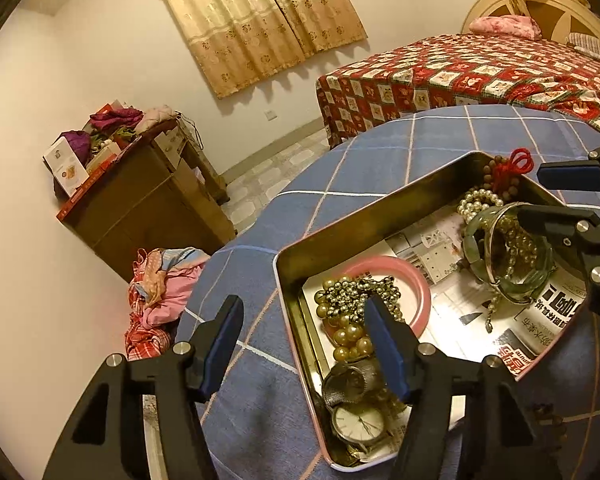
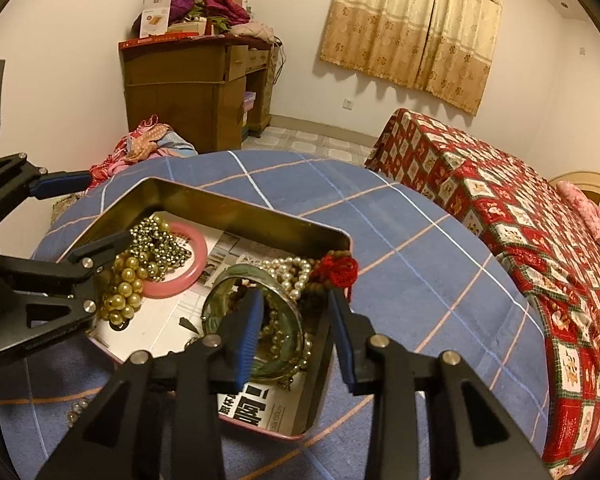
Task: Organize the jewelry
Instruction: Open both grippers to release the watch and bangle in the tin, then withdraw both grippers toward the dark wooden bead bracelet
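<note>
Straddling the rim of the pink-edged rectangular metal tin [image 1: 384, 196] on the blue checked surface [image 2: 420, 240], both the left tool [image 1: 304, 344] and right tool [image 2: 296, 332] gape empty above bead necklaces [image 1: 356, 292] and the green bangle [image 2: 256, 320] inside.

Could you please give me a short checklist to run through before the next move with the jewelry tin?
1. Left gripper open, straddling the tin wall: ok.
2. Right gripper open, straddling the opposite wall: ok.
3. Neither gripper holds jewelry: ok.
4. Green bangle inside tin, tilted on beads: ok.
5. Pink bangle and watch inside tin: ok.
6. Red-tasselled beads fully inside: not ok, draped over rim.
</note>
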Demonstrator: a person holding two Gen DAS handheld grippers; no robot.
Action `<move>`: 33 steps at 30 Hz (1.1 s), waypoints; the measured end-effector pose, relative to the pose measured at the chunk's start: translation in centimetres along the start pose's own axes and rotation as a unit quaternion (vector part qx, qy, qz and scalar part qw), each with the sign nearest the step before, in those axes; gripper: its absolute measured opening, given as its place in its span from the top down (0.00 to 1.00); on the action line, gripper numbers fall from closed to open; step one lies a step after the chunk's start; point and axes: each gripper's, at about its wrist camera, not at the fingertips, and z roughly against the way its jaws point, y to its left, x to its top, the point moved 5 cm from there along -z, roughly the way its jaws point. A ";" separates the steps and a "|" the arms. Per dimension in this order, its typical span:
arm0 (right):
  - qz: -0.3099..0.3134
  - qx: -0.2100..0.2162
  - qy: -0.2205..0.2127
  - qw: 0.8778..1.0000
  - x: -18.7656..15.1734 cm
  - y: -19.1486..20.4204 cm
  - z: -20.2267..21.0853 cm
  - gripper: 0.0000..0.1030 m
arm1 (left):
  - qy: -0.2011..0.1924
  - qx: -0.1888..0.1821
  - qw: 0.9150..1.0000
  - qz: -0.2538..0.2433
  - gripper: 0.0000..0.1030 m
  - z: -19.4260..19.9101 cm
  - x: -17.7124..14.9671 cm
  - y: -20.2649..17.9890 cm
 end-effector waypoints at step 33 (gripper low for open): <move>0.001 -0.014 -0.015 1.000 -0.6 0.4 1.1 0.36 | 0.006 0.016 1.000 0.007 0.37 1.2 -0.9 0.2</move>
